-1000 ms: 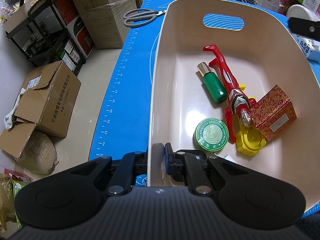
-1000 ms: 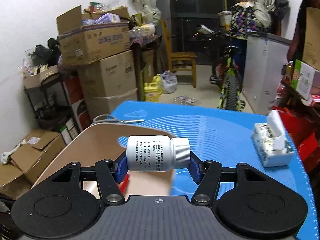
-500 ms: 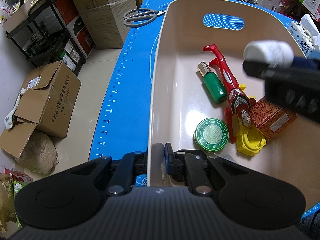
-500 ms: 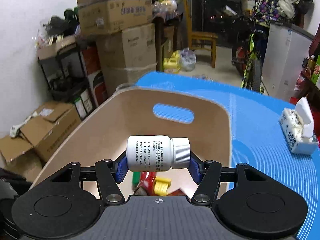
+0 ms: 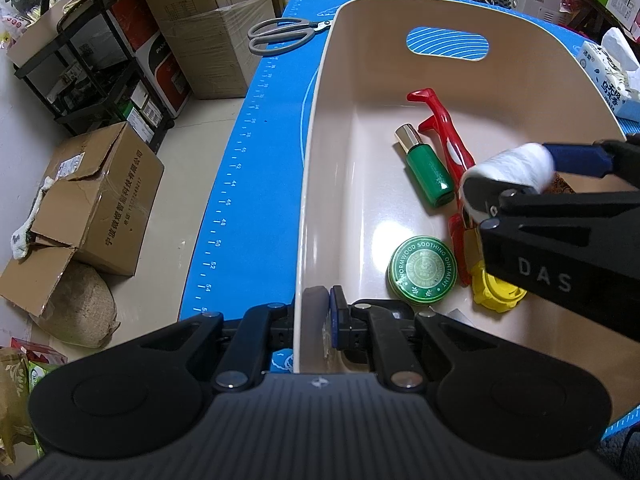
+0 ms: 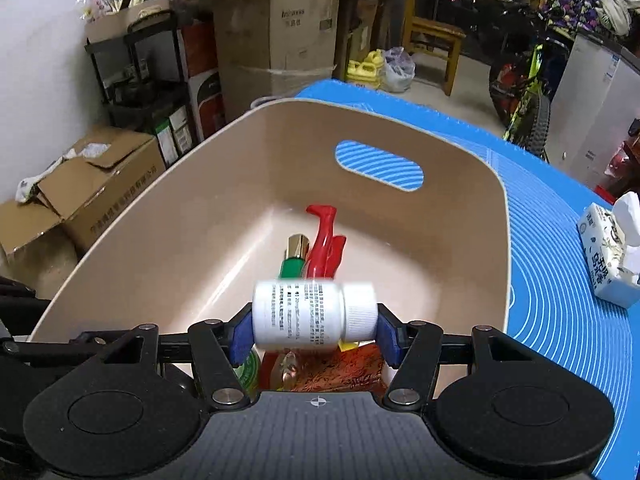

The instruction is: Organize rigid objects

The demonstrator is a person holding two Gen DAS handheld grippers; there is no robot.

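Note:
A beige plastic tub (image 5: 316, 160) stands on the blue mat. My left gripper (image 5: 318, 312) is shut on the tub's near rim. My right gripper (image 6: 314, 330) is shut on a white pill bottle (image 6: 312, 316), held sideways above the tub's inside; the bottle also shows in the left wrist view (image 5: 510, 170). In the tub lie a green bottle (image 5: 426, 168), a red toy figure (image 5: 440, 128), a round green ointment tin (image 5: 422, 270), a yellow piece (image 5: 496, 294) and a red patterned box (image 6: 340, 368), partly hidden by my right gripper.
Grey scissors (image 5: 280, 34) lie on the blue mat (image 5: 256, 168) left of the tub's far end. A tissue pack (image 6: 610, 256) lies on the mat to the right. Cardboard boxes (image 5: 92, 196) and a black shelf stand on the floor at left.
My right gripper has carried the white pill bottle from beyond the tub's far end to over its inside and lowered it. My left gripper has not moved.

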